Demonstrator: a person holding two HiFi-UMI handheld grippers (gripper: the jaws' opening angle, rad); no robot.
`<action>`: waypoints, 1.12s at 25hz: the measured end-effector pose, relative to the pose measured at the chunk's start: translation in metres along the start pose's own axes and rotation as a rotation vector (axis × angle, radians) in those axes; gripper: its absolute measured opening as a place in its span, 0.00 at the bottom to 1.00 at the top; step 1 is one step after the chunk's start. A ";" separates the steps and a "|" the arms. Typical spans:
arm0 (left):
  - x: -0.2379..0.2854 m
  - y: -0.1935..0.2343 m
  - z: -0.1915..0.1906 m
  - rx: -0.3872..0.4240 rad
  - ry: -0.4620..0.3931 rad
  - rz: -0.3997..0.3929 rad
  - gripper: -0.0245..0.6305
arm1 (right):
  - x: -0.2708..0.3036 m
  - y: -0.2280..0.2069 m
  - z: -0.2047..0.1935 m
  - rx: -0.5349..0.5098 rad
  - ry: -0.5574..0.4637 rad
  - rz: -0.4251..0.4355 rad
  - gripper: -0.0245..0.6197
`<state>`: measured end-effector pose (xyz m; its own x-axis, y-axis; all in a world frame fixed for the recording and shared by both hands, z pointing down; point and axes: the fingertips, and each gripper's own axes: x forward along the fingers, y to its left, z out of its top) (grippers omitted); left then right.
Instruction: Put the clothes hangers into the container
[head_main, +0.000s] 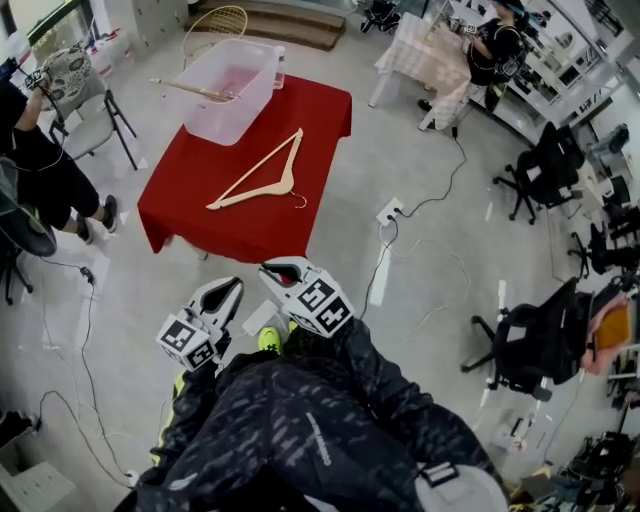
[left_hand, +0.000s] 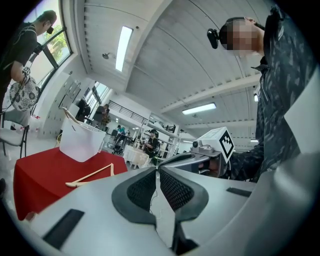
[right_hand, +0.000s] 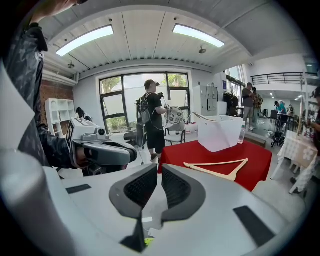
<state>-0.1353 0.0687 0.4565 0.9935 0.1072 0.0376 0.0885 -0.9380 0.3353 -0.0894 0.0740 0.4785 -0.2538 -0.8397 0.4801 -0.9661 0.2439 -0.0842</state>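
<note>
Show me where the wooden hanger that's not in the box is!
In the head view, the wooden hanger lies flat on the red table, on the near side of the clear container.

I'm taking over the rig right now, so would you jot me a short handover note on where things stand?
Claws: the left claw is shut and empty, held low near the body, short of the table. The right claw is likewise shut and empty, beside it.
Things: the clear plastic container sits at the far end of the red-clothed table. One light wooden clothes hanger lies in it, an end poking over the rim. A second wooden hanger lies flat on the cloth in front of the container.
Done: one hanger in.
Left: grasp the second hanger and put it in.
</note>
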 end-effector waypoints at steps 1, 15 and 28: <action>0.002 0.005 0.000 -0.001 0.000 -0.001 0.06 | 0.003 -0.005 0.004 -0.008 -0.002 -0.005 0.07; 0.052 0.074 0.007 -0.017 0.016 0.034 0.06 | 0.054 -0.082 0.013 -0.116 0.081 0.040 0.18; 0.101 0.140 0.003 0.033 0.071 0.141 0.06 | 0.121 -0.164 -0.003 -0.199 0.232 0.147 0.29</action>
<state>-0.0227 -0.0530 0.5048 0.9888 -0.0041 0.1489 -0.0478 -0.9555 0.2911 0.0388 -0.0659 0.5533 -0.3505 -0.6612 0.6633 -0.8862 0.4633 -0.0064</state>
